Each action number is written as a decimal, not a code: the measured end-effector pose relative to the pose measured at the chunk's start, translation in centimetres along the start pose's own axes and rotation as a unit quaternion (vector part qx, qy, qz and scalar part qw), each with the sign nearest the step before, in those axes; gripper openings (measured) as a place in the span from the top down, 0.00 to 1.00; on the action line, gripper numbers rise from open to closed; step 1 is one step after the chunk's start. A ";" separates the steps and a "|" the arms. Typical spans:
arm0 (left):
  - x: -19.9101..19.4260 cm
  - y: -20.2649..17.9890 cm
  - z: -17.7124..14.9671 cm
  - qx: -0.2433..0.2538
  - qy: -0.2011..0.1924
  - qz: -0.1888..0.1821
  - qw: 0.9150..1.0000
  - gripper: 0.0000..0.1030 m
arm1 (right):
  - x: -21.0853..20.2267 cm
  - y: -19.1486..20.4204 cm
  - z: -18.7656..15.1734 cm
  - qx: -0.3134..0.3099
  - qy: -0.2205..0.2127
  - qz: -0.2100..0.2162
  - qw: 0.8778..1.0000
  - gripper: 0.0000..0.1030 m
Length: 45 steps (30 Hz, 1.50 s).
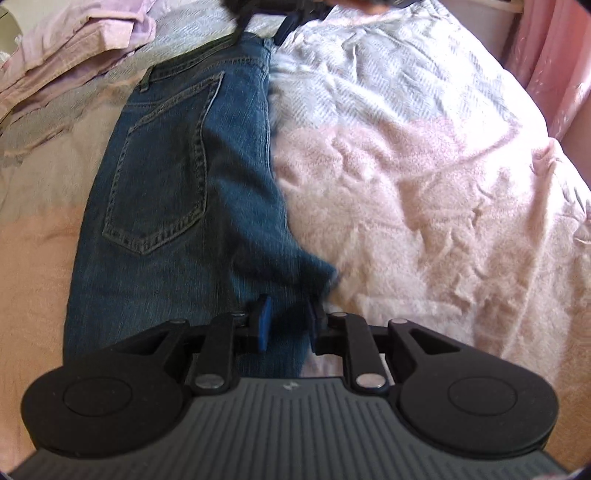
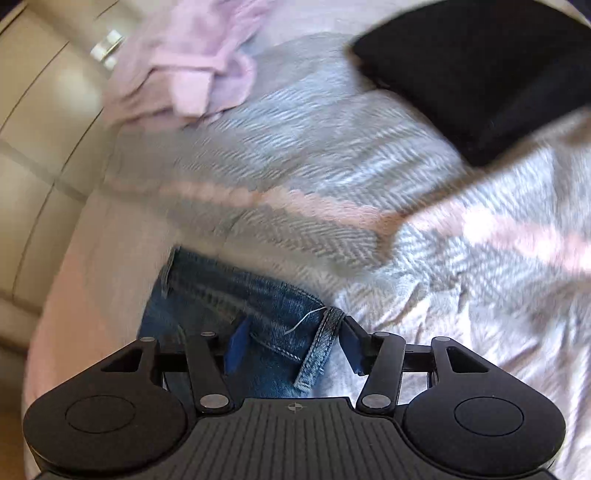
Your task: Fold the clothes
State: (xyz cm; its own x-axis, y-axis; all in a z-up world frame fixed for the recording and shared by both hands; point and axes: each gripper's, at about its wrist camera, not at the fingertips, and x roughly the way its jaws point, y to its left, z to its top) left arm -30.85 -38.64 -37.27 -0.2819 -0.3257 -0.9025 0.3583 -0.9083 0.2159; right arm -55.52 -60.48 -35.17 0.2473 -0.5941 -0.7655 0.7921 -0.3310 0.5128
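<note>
Blue jeans (image 1: 177,192) lie folded lengthwise on the bed, back pocket up, waistband at the far end. My left gripper (image 1: 288,325) is open, its blue pads either side of the denim near the crotch edge. In the right wrist view my right gripper (image 2: 291,343) is open over the waistband corner of the jeans (image 2: 229,295), with a belt loop (image 2: 321,347) between its fingers. The right gripper also shows as a dark shape at the top of the left wrist view (image 1: 280,14).
A pink and grey blanket (image 1: 424,184) covers the bed. A pile of lilac clothes (image 1: 74,44) lies at the far left, also seen in the right wrist view (image 2: 192,66). A black folded garment (image 2: 480,74) lies at the far right. A cream cupboard (image 2: 37,129) stands left.
</note>
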 end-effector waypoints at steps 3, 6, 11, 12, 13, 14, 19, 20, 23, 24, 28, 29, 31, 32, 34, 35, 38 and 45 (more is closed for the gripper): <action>-1.4 0.0 -1.2 -0.033 0.025 0.012 0.999 0.83 | -2.0 -0.3 -1.6 -0.008 0.013 -0.010 1.000 0.48; -3.6 0.2 -3.1 -0.079 0.053 0.040 0.995 0.83 | -3.7 -0.1 -4.0 -0.022 0.044 -0.018 0.999 0.48; -8.7 1.3 -7.7 -0.186 0.097 0.107 0.972 0.74 | -7.8 1.6 -8.3 -0.065 0.091 -0.010 0.994 0.47; -9.9 1.4 -8.8 -0.207 0.105 0.123 0.965 0.70 | -8.4 2.3 -9.1 -0.081 0.102 -0.007 0.991 0.47; -11.0 1.5 -9.9 -0.225 0.114 0.143 0.957 0.67 | -8.9 3.1 -10.0 -0.097 0.112 -0.003 0.989 0.47; -12.1 1.5 -11.0 -0.244 0.123 0.165 0.948 0.66 | -9.3 4.0 -10.8 -0.115 0.122 0.001 0.986 0.47; -17.5 2.4 -18.0 -0.367 0.138 0.228 0.891 0.53 | -11.2 9.5 -14.6 -0.181 0.151 0.038 0.971 0.46; -18.5 2.5 -19.4 -0.388 0.136 0.235 0.880 0.52 | -11.6 10.7 -15.3 -0.193 0.150 0.044 0.969 0.46; -21.4 2.6 -23.4 -0.420 0.119 0.247 0.865 0.38 | -14.0 13.9 -18.3 -0.220 0.132 0.055 0.965 0.45; -22.3 2.5 -24.6 -0.422 0.112 0.249 0.864 0.34 | -14.8 15.0 -19.3 -0.228 0.125 0.058 0.964 0.45; -25.0 3.1 -29.8 -0.403 0.083 0.234 0.881 0.32 | -18.4 18.0 -24.1 -0.246 0.077 0.047 0.965 0.44; -25.7 3.2 -30.8 -0.397 0.076 0.226 0.886 0.32 | -19.3 18.7 -25.5 -0.250 0.062 0.039 0.965 0.43; -27.2 3.5 -32.7 -0.384 0.062 0.211 0.897 0.32 | -21.4 19.9 -28.6 -0.254 0.037 0.012 0.966 0.43; -27.9 3.6 -33.2 -0.373 0.055 0.210 0.902 0.32 | -22.4 20.4 -30.1 -0.253 0.029 0.003 0.967 0.42; -29.4 3.6 -34.3 -0.354 0.044 0.212 0.910 0.31 | -24.3 21.4 -33.0 -0.249 0.017 -0.004 0.968 0.41; -30.0 3.5 -34.8 -0.353 0.038 0.212 0.910 0.30 | -25.1 21.9 -34.4 -0.254 0.014 -0.009 0.967 0.40; -30.9 3.4 -35.7 -0.360 0.025 0.205 0.910 0.29 | -26.9 23.8 -37.8 -0.293 0.000 -0.021 0.956 0.40; -31.9 1.6 -36.5 -0.351 0.018 0.200 0.915 0.29 | -29.6 26.1 -41.1 -0.345 -0.036 -0.013 0.938 0.40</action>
State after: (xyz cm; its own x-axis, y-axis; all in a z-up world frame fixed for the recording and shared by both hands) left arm 11.25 -20.14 -21.73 0.0221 -0.5744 -0.8183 0.9132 -0.3216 0.2504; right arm -19.20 -21.42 -15.13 0.2048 -0.6487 -0.7330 0.9758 0.1934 0.1015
